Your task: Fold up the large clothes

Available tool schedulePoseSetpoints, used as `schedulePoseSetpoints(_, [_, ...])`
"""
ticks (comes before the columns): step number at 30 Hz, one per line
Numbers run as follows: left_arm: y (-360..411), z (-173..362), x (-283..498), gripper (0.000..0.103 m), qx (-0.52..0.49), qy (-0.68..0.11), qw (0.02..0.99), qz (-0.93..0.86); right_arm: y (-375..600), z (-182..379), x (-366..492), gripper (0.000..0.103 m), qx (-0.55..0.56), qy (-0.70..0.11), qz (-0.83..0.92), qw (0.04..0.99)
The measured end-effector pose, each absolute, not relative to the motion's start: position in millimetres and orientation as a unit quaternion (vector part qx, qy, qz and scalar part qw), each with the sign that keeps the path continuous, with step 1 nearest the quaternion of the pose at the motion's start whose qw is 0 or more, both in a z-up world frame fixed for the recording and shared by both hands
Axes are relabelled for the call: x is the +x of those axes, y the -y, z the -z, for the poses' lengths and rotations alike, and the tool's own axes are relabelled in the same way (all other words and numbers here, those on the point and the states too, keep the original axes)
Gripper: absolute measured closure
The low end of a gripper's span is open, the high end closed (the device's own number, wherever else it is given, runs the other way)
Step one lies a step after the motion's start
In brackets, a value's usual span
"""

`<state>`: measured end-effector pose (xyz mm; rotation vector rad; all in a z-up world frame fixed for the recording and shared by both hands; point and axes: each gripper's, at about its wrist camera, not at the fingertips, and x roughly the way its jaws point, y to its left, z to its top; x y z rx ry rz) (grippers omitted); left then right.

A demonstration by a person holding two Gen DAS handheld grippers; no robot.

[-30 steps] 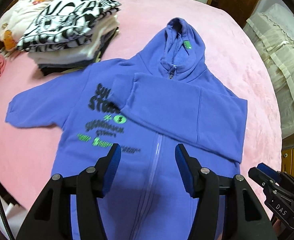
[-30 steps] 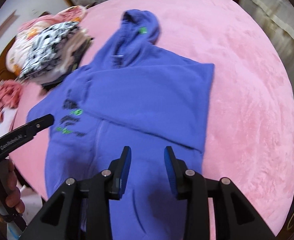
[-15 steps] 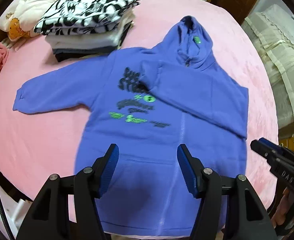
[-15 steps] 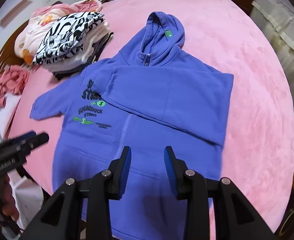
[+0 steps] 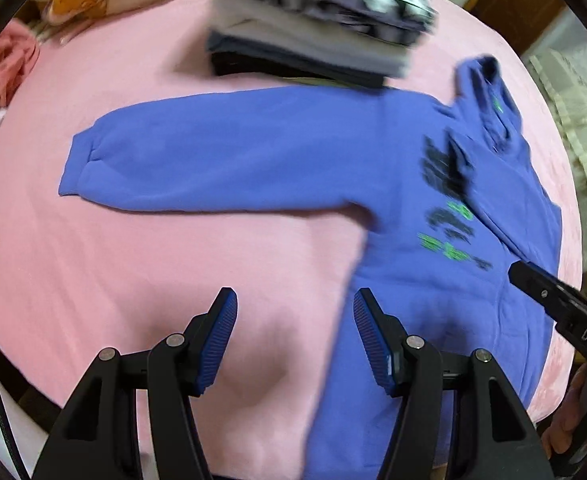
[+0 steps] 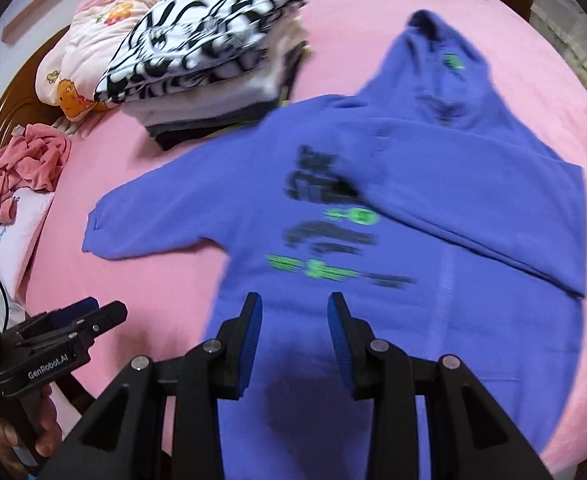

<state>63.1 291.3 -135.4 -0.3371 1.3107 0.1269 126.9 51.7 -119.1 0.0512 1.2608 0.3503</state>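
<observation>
A blue-purple hoodie [image 5: 253,160] with black and green print lies flat on the pink bedspread [image 5: 133,280]. One sleeve is folded across its chest [image 6: 493,216]; the other sleeve [image 6: 153,216] stretches out to the left. My left gripper [image 5: 294,304] is open over bare bedspread, below the stretched sleeve and just left of the hoodie's side edge, with nothing between its fingers. My right gripper [image 6: 295,304] is open above the lower front of the hoodie [image 6: 473,320], under the print, and holds nothing. Each gripper shows in the other's view: right gripper [image 5: 553,304], left gripper [image 6: 73,328].
A stack of folded clothes [image 6: 213,56] topped by a black-and-white garment sits behind the stretched sleeve. A cartoon-print quilt [image 6: 81,60] and a crumpled pink garment [image 6: 25,168] lie at the far left. The bed's near edge runs just below both grippers.
Both grippers have swept left across the hoodie. The left one went from above the lower front to over the bedspread beside it; the right one from the zip to the left half.
</observation>
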Motion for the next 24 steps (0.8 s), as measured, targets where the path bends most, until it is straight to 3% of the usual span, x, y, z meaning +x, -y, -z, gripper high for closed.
schedulePoseSetpoints(11, [-453,227,75,0.044,-0.352,-0.539,0.755,-0.126,-150,162,163,0.069,-0.010,-0.581,-0.194,0.791])
schedulePoseSetpoints(22, [-514,274,96,0.045,-0.400,-0.520,0.737,-0.164,-177,196,164,0.069,-0.009,-0.601,-0.203,0.773])
schedulePoseSetpoints(24, [-509,270,104,0.070,-0.377,-0.522,0.744,-0.178,-176,202,162,0.069,-0.002,-0.609,-0.200,0.767])
